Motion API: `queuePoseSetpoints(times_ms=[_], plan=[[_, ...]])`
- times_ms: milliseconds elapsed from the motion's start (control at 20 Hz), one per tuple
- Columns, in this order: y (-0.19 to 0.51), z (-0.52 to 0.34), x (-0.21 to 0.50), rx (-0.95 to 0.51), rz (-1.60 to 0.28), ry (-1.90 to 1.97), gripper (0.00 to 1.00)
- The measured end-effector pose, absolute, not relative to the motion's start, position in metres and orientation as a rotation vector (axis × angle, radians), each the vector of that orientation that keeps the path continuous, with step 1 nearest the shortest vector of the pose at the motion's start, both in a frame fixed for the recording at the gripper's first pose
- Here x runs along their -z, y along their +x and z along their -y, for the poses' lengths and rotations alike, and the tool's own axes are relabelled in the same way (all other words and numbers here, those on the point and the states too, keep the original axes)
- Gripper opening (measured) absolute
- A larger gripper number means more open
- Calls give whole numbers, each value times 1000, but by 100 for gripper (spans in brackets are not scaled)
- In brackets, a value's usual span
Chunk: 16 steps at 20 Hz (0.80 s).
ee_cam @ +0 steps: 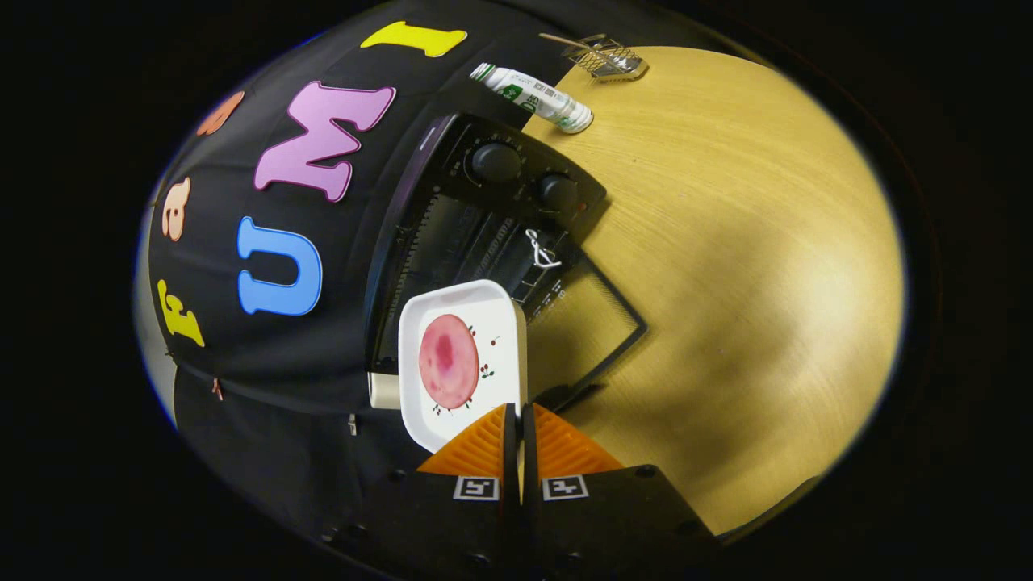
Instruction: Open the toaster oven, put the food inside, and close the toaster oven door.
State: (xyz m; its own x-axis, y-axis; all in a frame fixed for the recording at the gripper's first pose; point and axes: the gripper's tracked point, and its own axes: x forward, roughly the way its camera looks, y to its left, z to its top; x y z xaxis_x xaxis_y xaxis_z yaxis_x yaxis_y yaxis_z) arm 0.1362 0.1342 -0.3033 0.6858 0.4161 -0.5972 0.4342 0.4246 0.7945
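Your gripper [516,420] has its fingers nearly pressed together, pinching the rim of the white square plate [492,311]. Both fingers bear on that edge, with only a thin slit left between them. The plate is tilted up on edge, its face turned toward the camera. A round pink slice of food [448,361] sits on the plate's face, just ahead of the fingertips.

The plate is right at the mouth of the black toaster oven [484,218], which stands at the worktop's [726,282] back edge against the booth wall. The oven door [593,323] is dropped open, lying flat out over the worktop beside the plate. Two knobs [495,161] show on the oven's control panel.

Beyond the oven, a white-and-green tube [537,98] lies near the worktop's far edge, and a small wire rack [607,58] lies just past it.
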Motion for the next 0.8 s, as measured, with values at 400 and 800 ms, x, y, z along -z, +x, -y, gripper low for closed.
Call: queuePoseSetpoints(times_ms=[400, 800], plan=[[205, -140, 331, 176, -751, 1310, 5], [269, -157, 336, 264, -630, 1448, 5]])
